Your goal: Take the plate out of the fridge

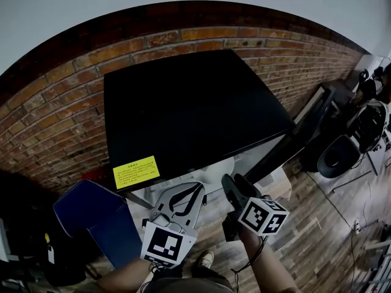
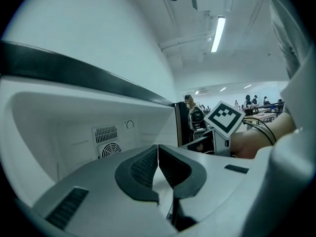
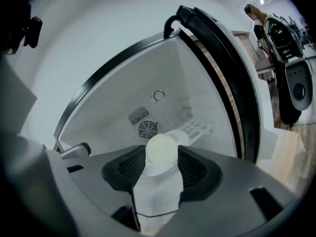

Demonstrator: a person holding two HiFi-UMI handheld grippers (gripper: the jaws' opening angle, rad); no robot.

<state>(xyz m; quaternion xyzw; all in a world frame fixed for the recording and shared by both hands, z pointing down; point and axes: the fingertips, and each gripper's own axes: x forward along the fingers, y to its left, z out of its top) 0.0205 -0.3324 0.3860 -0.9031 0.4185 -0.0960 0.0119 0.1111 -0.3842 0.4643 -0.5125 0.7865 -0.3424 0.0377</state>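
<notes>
Down from the head onto a small black fridge (image 1: 183,102) against a brick wall (image 1: 55,115), with a yellow label (image 1: 135,172) at the near left corner of its top. Door (image 1: 302,127) standing open to the right, above a wood floor (image 1: 317,224). To the near left of the fridge, a blue box-like thing (image 1: 101,215).

Left gripper (image 1: 197,189) at the near edge of the fridge opening, pointing in. Jaws pressed together at the tips, with nothing between them. Beyond them in the left gripper view, the white inner far wall with a vent grille (image 2: 105,134), a round fan (image 2: 109,149) just below it and a small round knob (image 2: 129,124) up to the right. Further right, the marker cube (image 2: 225,117) of the right gripper (image 1: 234,182) and the hand (image 2: 259,139) holding it.

Right gripper just beside the left one, on its right, likewise aimed into the opening. Jaws spread wide, pads pressing on nothing. At the far end of the gap in the right gripper view, probably the plate (image 3: 162,149): a pale disc with a white rim showing behind it, inside the fridge on the white floor, level with the jaw tips and unclamped. Behind it, the same grille and fan on the far wall, and a white slotted rack (image 3: 200,128) to the far right.
</notes>
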